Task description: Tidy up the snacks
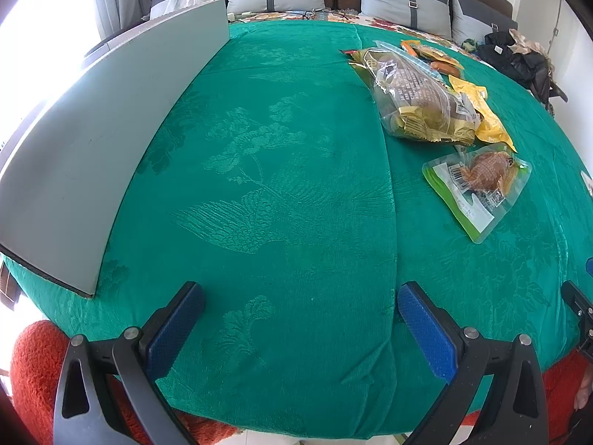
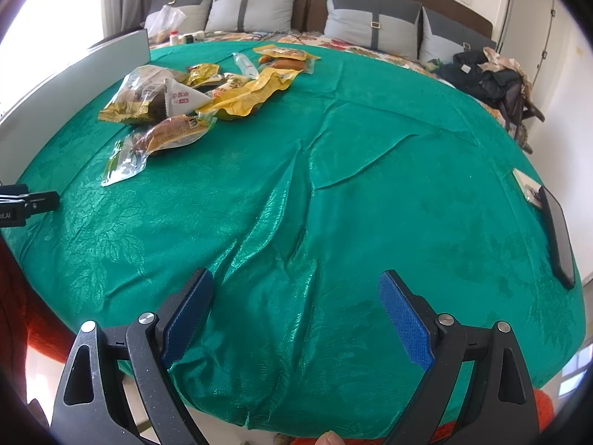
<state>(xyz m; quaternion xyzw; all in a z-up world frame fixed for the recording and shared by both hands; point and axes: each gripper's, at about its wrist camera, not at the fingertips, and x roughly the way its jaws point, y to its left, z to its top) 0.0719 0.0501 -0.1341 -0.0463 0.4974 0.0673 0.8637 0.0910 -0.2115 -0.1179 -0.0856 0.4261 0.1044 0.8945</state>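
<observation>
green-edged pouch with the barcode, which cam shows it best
Left wrist view: the green-edged pouch lies flat and unobstructed, label and barcode visible. The right wrist view shows it smaller, foreshortened, beside the snack pile.

Snack packets (image 2: pixel 192 96) on green bedspread (image 2: pixel 333 185)

Bright daylight in both views, window (image 1: pixel 22 37) at ten o'clock blown out to white, sheen on the green cloth (image 2: pixel 289 215) folds, glare on the clear snack bags (image 1: pixel 418 96) (print hard to read), soft shadows, strong fisheye bending and dark vignette at the corners, centre sharp.
</observation>
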